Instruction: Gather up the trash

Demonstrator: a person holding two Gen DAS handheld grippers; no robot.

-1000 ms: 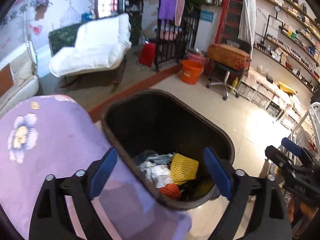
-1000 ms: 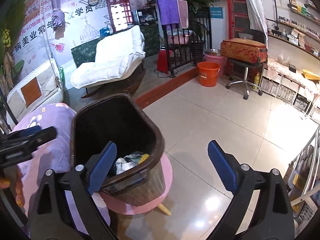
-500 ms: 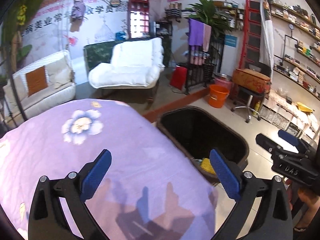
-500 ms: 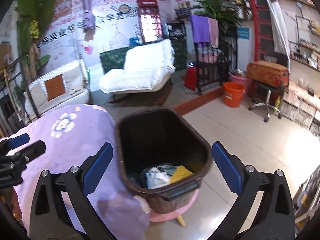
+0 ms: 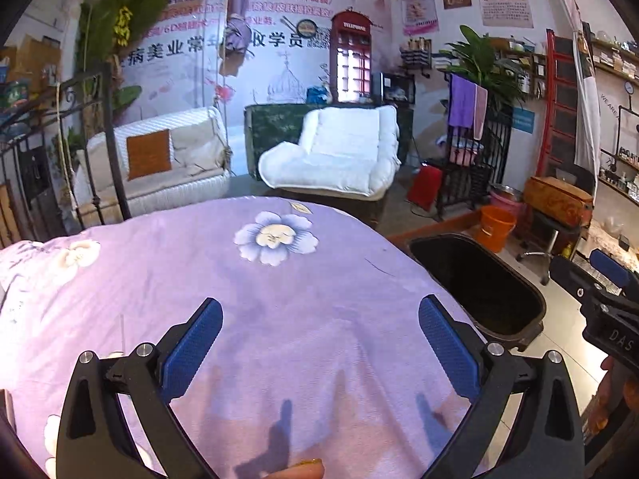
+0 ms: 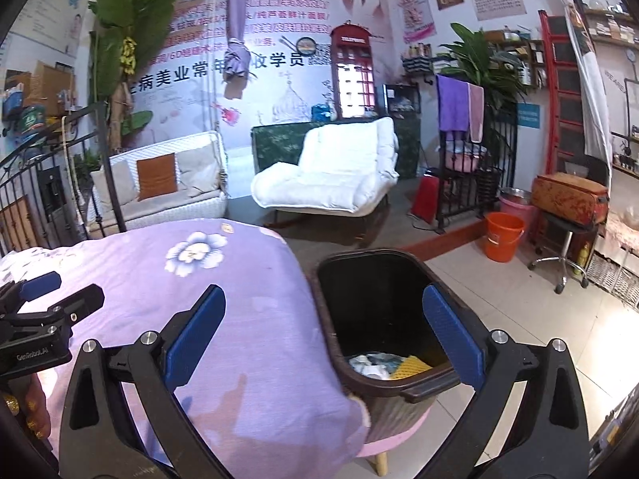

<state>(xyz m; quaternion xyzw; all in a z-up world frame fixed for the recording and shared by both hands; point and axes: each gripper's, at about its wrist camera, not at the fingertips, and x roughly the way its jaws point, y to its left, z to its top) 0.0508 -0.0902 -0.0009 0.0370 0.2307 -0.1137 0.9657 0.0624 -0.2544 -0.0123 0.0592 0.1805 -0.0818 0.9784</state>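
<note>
A dark brown trash bin (image 6: 399, 383) stands on a pink stool right of a table under a purple flowered cloth (image 6: 223, 311). White paper and a yellow foam net (image 6: 411, 366) lie in the bin. My right gripper (image 6: 321, 331) is open and empty, over the gap between table edge and bin. My left gripper (image 5: 319, 343) is open and empty above the cloth (image 5: 279, 303); the bin (image 5: 531, 299) lies to its right. Each gripper shows in the other's view, the right one (image 5: 611, 303) and the left one (image 6: 44, 319).
A white lounge chair (image 6: 331, 175) and a white sofa (image 6: 159, 187) stand behind the table. An orange bucket (image 6: 503, 235), a black metal rack (image 6: 467, 167) and a stool holding a box (image 6: 567, 203) are at the right on the tiled floor.
Both grippers have lifted and tilted up and leftward from over the bin. The left view now faces the purple cloth instead of the bin's inside. Both stay open and empty.
</note>
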